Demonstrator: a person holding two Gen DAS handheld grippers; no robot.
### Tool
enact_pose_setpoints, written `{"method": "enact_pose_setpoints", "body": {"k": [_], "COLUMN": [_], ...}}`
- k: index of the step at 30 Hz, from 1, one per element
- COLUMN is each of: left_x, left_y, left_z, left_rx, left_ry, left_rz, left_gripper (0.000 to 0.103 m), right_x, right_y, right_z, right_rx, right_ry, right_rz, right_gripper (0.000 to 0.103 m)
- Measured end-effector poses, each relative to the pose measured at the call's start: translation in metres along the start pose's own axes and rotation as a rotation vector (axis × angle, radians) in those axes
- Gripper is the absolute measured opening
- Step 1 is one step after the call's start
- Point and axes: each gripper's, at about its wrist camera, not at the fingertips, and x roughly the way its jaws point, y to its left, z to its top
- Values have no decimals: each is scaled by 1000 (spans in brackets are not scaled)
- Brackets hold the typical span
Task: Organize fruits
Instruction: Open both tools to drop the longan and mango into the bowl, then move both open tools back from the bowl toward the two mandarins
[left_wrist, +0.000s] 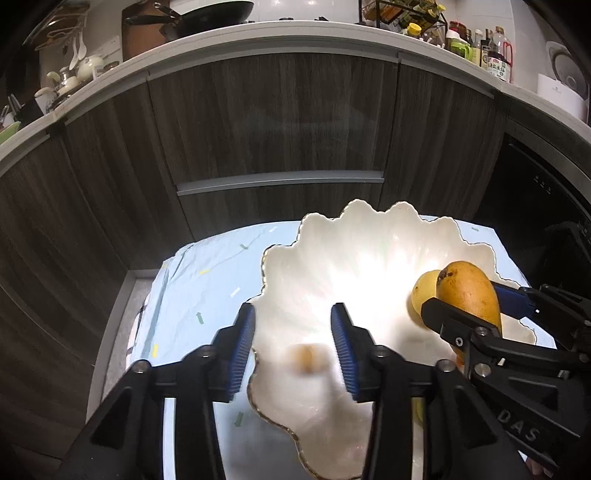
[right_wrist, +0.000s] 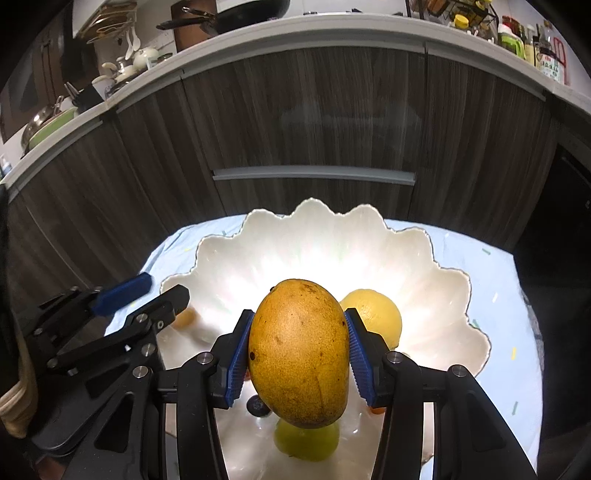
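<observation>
Right gripper (right_wrist: 298, 354) clamps the mango (right_wrist: 299, 350) across its midsection above the white bowl (right_wrist: 436, 258), left gripper (left_wrist: 293, 343) spread and empty; mango likely heavy, smooth-skinned, bruisable, so a moderate mid-body hold seems best.
</observation>
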Motion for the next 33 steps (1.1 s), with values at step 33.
{"method": "enact_pose_setpoints", "body": {"k": [33], "left_x": [-77], "left_y": [5], "left_z": [-12], "left_rx": [-34], "left_ry": [-89], "left_rz": [115], "left_gripper": [81], "right_x": [-84], "right_y": [-18], "right_z": [-18], "right_rx": [70], "right_ry": [-155], "right_rz": [-163], "right_gripper": [87]}}
